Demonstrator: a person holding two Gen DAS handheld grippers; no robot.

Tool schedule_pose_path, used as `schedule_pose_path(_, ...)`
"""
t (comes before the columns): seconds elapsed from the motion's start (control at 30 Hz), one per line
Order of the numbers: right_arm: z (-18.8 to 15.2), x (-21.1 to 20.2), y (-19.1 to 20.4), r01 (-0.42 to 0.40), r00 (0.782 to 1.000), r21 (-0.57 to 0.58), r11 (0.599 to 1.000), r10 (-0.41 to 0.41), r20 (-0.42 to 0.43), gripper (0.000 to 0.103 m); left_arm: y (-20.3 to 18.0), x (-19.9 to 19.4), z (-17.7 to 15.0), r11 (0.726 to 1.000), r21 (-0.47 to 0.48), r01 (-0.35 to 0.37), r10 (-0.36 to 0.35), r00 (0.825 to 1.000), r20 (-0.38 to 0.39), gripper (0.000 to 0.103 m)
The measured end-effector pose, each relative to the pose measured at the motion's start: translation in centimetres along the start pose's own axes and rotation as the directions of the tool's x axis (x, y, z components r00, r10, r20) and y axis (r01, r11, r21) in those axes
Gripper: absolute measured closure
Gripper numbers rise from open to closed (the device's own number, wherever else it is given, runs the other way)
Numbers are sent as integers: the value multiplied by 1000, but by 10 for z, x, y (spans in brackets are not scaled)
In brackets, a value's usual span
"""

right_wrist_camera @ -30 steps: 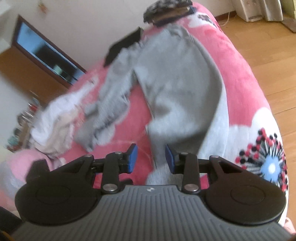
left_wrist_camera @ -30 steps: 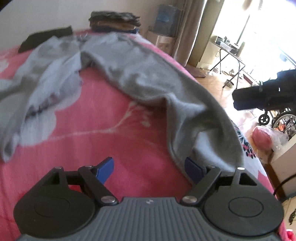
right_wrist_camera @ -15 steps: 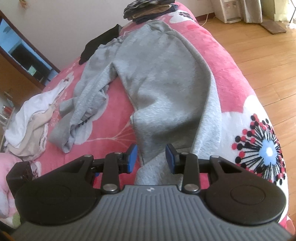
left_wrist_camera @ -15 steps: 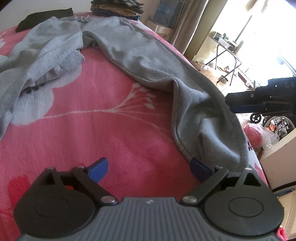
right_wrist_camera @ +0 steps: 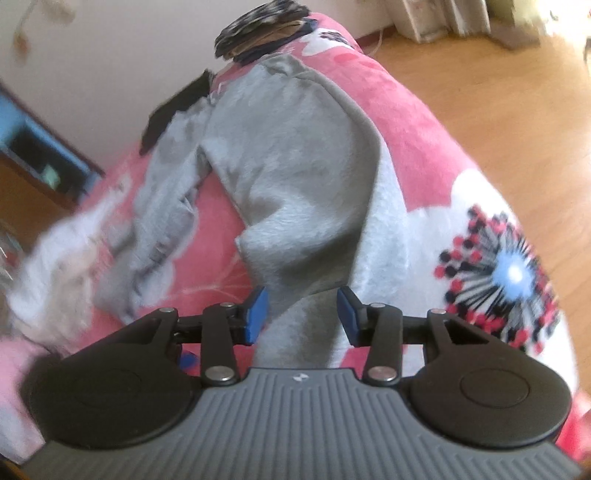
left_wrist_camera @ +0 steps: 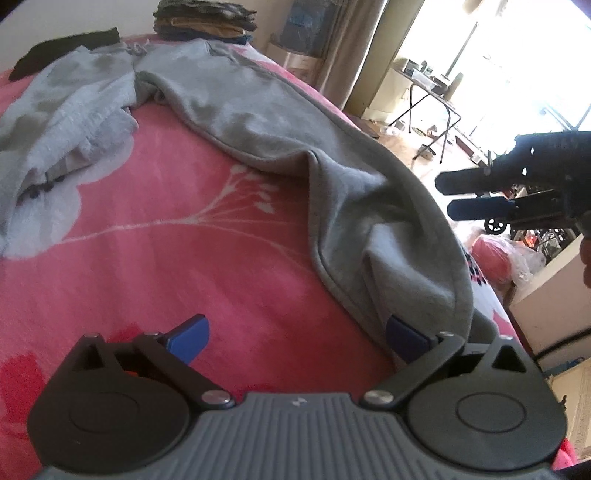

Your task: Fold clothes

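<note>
Soft matt grey fleece trousers lie on a plush pink blanket beside glossy wooden floor.

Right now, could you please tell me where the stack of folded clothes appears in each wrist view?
Left wrist view: stack of folded clothes at top edge, left of centre.
Right wrist view: stack at top centre, blurred.
Shared landmark: grey sweatpants, waistband just below the stack.

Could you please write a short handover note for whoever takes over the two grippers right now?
Left gripper: opening wide, nothing between its fingers, at the near hem of the grey sweatpants.
Right gripper: opening, the near trouser leg between its fingers, not pressed.
The sweatpants lie spread on the pink blanket; the far leg is crumpled. A folded stack sits at the far end.
Done: no fold in these sweatpants yet.
Left: straighten, then fold.
</note>
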State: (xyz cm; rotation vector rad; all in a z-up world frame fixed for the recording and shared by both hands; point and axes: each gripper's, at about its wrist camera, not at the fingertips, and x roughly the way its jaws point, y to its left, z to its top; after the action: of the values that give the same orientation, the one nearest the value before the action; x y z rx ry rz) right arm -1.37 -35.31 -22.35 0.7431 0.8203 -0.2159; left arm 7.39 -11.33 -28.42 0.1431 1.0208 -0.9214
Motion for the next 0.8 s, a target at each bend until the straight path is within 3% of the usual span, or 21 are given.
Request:
schedule_pose_path(0.13, -1, -3, -9, -20, 1000, 58, 998, 19, 15, 61, -1, 0, -1, 1000, 4, -21, 21, 1000, -12, 1)
schedule_pose_path(0.47, -13, -8, -17, 41, 999, 59, 997, -41, -1, 57, -12, 1, -7, 999, 37, -14, 15, 1000, -27, 1)
schedule_pose_path(0.8, -19, -10, -19, 46, 999, 71, 996, -46, -3, 55, -17, 0, -9, 999, 49, -6, 7, 1000, -28, 1)
